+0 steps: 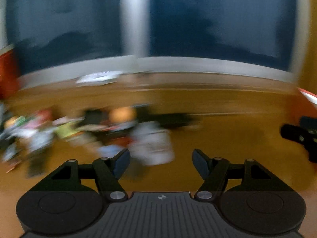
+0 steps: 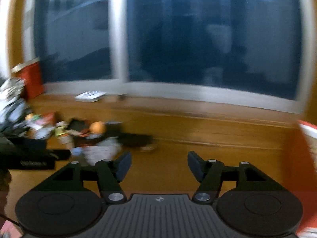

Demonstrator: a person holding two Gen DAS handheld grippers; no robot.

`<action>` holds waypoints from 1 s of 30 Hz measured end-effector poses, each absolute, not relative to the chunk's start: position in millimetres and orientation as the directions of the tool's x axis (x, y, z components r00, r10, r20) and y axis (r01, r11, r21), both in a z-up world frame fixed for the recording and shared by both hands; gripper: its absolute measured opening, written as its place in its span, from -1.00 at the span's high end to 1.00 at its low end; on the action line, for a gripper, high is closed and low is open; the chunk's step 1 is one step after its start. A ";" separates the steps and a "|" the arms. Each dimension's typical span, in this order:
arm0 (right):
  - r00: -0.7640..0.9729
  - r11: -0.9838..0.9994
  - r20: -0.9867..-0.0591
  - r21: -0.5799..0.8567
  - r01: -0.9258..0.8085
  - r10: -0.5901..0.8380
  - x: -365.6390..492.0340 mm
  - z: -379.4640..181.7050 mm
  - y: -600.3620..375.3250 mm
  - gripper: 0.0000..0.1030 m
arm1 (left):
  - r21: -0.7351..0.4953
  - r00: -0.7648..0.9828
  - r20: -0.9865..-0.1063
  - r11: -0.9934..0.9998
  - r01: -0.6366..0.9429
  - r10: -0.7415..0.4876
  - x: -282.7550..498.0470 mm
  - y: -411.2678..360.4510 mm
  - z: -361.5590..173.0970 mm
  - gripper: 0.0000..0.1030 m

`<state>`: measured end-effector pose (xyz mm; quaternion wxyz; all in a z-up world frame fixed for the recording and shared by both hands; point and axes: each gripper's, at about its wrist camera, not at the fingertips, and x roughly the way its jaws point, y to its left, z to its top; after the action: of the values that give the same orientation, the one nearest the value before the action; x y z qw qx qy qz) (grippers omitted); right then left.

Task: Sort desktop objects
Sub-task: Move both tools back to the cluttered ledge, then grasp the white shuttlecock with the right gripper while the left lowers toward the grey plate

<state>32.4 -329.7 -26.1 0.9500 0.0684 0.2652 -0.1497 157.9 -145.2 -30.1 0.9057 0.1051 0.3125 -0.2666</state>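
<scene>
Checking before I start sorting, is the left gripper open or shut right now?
Open. In the left wrist view the left gripper has its two fingers spread wide apart, with bare wooden table showing between them and nothing held.

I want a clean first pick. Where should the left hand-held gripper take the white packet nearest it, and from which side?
Judging through blur: the white packet lies just ahead of the open left hand-held gripper, its right edge bordering bare table. Grip that edge, coming from the right, away from the clutter.

A blurred heap of objects (image 2: 83,136) lies on the left half of the table (image 2: 208,150), a paper (image 2: 90,95) behind it by the far edge, under the window (image 2: 198,39).
</scene>
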 end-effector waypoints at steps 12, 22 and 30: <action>0.644 0.870 -0.687 0.035 0.492 -0.337 200.0 -88.4 -239.7 -0.62 | -0.039 0.676 -0.703 0.960 0.277 -0.223 317.9 24.5 -52.6 -0.36; 0.583 0.791 -0.686 0.017 0.611 -0.436 222.5 -121.1 -256.0 -0.62 | -0.005 0.607 -0.748 0.916 0.400 -0.269 374.1 -17.9 -89.4 -0.37; 0.574 0.831 -0.709 -0.030 0.556 -0.410 234.3 -133.7 -262.2 -0.02 | 0.050 0.609 -0.761 0.915 0.401 -0.225 382.1 -32.2 -115.5 0.25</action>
<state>234.3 -262.2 -133.7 0.8817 0.0986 0.3714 -0.2739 382.1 -32.2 -115.5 0.8904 0.1083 0.4058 -0.1756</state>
